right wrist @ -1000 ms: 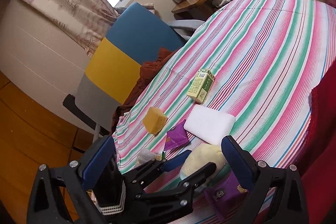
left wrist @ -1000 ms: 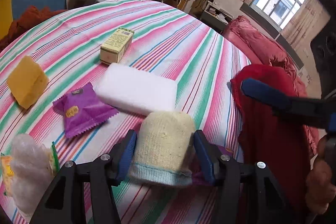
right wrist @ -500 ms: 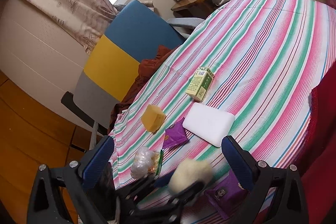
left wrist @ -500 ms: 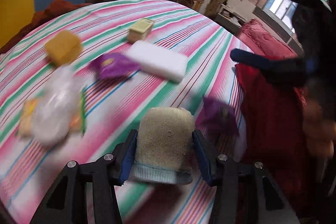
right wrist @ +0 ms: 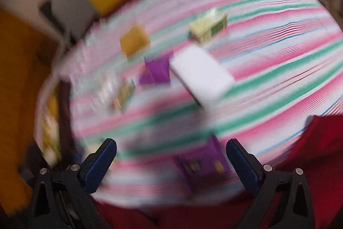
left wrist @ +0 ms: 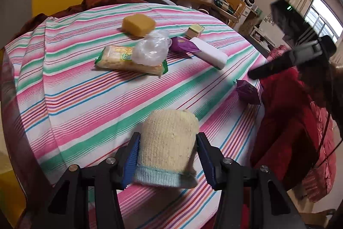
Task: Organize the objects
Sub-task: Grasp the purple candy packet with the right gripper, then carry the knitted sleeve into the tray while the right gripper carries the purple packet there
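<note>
Since the earlier frames, the knitted sock roll (left wrist: 169, 143) is lifted and carried away from the white block (left wrist: 211, 53), which is now seen far beyond the fingertips together with the other things. The left gripper (left wrist: 168, 156) is closed on the roll: both blue pads press its sides, and its jaws have just been closing a little more on it. The right gripper (right wrist: 171, 162) is held wide with nothing between the pads; a purple packet (right wrist: 201, 162) lies on the cloth under the gap, but this view is blurred and contact cannot be told. The step in hand seems to be the transport of the roll to a new place, so a free spot and a gentle release are probably needed next. Ahead of the left fingers, much bare striped tablecloth (left wrist: 90, 100) is offered. Further ahead lie the noodle packet (left wrist: 120, 58) with a clear plastic bag (left wrist: 152, 49) on it and a yellow sponge (left wrist: 138, 24). To the right of the fingers the table edge is near, where a red garment (left wrist: 287, 121) hangs, so a release there may be risky.
</note>
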A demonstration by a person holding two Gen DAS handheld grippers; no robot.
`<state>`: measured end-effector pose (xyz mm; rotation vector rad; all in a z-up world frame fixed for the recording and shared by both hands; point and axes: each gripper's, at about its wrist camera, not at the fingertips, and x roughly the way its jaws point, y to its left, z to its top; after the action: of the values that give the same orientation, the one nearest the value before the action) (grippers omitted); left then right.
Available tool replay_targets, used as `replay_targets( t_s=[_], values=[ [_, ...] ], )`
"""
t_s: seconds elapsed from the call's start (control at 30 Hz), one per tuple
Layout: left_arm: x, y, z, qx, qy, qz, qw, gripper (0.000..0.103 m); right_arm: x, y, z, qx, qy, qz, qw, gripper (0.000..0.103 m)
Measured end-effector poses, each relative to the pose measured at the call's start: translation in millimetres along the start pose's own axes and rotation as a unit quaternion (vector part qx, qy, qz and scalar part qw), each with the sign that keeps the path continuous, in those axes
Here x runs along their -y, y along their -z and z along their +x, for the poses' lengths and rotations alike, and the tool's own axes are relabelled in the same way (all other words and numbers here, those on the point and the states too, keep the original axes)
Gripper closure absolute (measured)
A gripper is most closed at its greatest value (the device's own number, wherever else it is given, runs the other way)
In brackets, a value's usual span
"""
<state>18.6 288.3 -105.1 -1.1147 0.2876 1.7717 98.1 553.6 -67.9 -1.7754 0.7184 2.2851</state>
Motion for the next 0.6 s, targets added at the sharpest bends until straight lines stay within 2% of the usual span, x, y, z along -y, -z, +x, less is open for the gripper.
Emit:
replay_targets(
  t_s=[0.07, 0.13, 0.2, 0.27, 0.33, 0.37, 0.4, 0.5, 0.6],
  values=[
    [0, 2, -2, 0.004, -0.002, 0.001, 1.0000, 0.050, -2, -1, 16, -0.040, 0.033, -0.022, 0.998, 0.001],
    [-2, 6, -4, 0.005, -0.001, -0.003, 1.0000, 0.050, -4, -3, 28, -0.068, 0.056, -0.036, 0.995, 0.005],
    [-3, 6, -4, 0.008, -0.001, -0.004, 1.0000, 0.050, -5, -4, 37, -0.088, 0.066, -0.045, 0.993, 0.021],
    [-4, 7, -5, 0.010, 0.000, -0.006, 0.9999, 0.050, -5, -4, 44, -0.107, 0.075, -0.051, 0.990, 0.024],
    [-5, 8, -5, 0.012, 0.001, -0.008, 0.9999, 0.050, -3, -4, 48, -0.111, 0.079, -0.051, 0.989, 0.029],
    [-5, 9, -6, 0.013, 0.000, -0.007, 0.9999, 0.050, -2, -3, 51, -0.117, 0.083, -0.053, 0.988, 0.039],
    [-5, 10, -6, 0.014, 0.000, -0.009, 0.9999, 0.050, -1, -3, 53, -0.122, 0.085, -0.052, 0.987, 0.044],
    [-7, 14, -9, 0.016, 0.001, -0.012, 0.9998, 0.050, 2, -4, 56, -0.127, 0.084, -0.048, 0.987, 0.044],
    [-8, 16, -11, 0.019, -0.001, -0.013, 0.9997, 0.050, 1, -3, 61, -0.135, 0.099, -0.054, 0.984, 0.052]
  ],
)
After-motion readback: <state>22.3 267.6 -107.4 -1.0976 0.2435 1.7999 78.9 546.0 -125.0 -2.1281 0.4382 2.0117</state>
